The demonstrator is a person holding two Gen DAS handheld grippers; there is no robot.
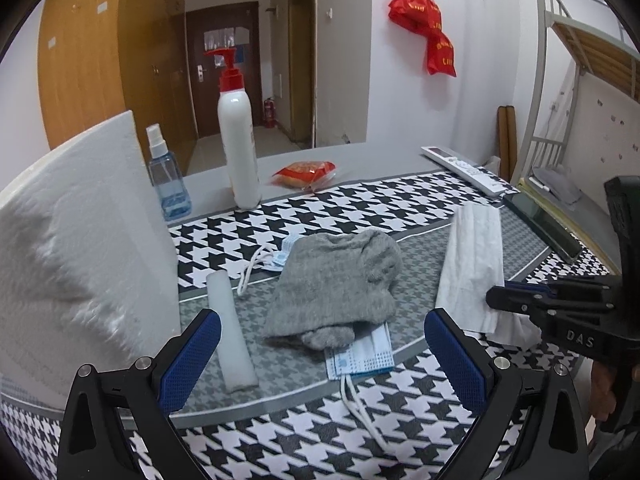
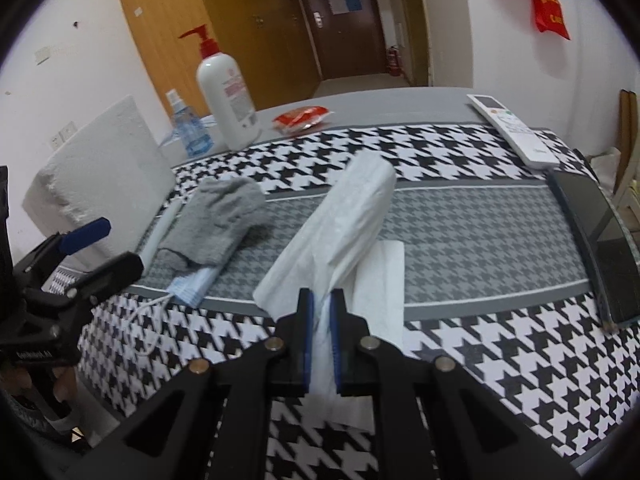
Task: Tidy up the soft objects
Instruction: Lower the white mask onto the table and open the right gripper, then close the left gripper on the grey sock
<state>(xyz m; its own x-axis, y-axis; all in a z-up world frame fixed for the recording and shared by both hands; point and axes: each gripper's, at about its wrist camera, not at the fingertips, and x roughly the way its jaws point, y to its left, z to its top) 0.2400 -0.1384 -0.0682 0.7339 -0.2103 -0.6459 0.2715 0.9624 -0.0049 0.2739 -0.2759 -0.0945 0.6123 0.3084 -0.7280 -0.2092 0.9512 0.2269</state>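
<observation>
A grey knitted cloth [image 1: 340,280] lies on the houndstooth mat, on top of a blue face mask [image 1: 362,356]; a second mask [image 1: 280,256] shows behind it. My left gripper [image 1: 320,356] is open and empty just in front of the cloth. A white foam strip [image 1: 232,328] lies by its left finger. My right gripper [image 2: 322,320] is shut on a white tissue [image 2: 340,220] and lifts its near end off the mat; it also shows in the left wrist view [image 1: 472,264]. The grey cloth [image 2: 224,216] lies to its left.
A white foam block [image 1: 80,248] stands at the left. A pump bottle [image 1: 238,132], a blue spray bottle [image 1: 166,176] and a red packet [image 1: 306,172] stand at the back. A remote [image 2: 516,128] and a dark phone [image 2: 600,240] lie at the right.
</observation>
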